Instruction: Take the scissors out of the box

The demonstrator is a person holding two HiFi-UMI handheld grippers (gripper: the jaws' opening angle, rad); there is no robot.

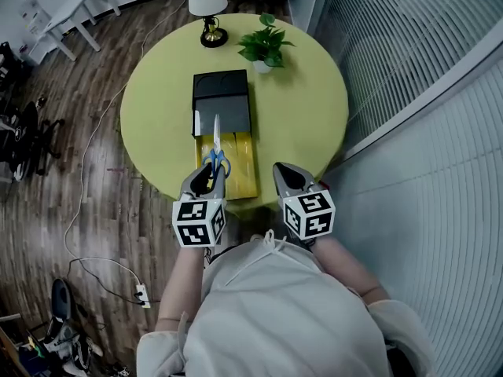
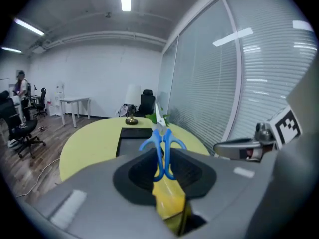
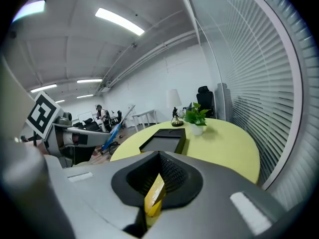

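My left gripper [image 1: 211, 173] is shut on the blue handles of the scissors [image 1: 216, 149], above the near part of the round yellow-green table [image 1: 306, 124]. The steel blades point away from me over the black box [image 1: 222, 93]. A yellow tray [image 1: 242, 173] lies at the box's near end, under the scissors. In the left gripper view the handle loops [image 2: 162, 151] sit between the jaws, lifted off the tray [image 2: 170, 202]. My right gripper [image 1: 281, 170] hovers to the right of the tray, jaws together with nothing in them; through their slit the tray [image 3: 155, 192] shows.
A table lamp [image 1: 208, 6] and a potted plant [image 1: 265, 44] stand at the table's far edge. A glass wall with blinds [image 1: 424, 93] runs close along the right. Office chairs, a white table [image 1: 71, 14] and a cable with a power strip [image 1: 141, 293] are on the wooden floor at the left.
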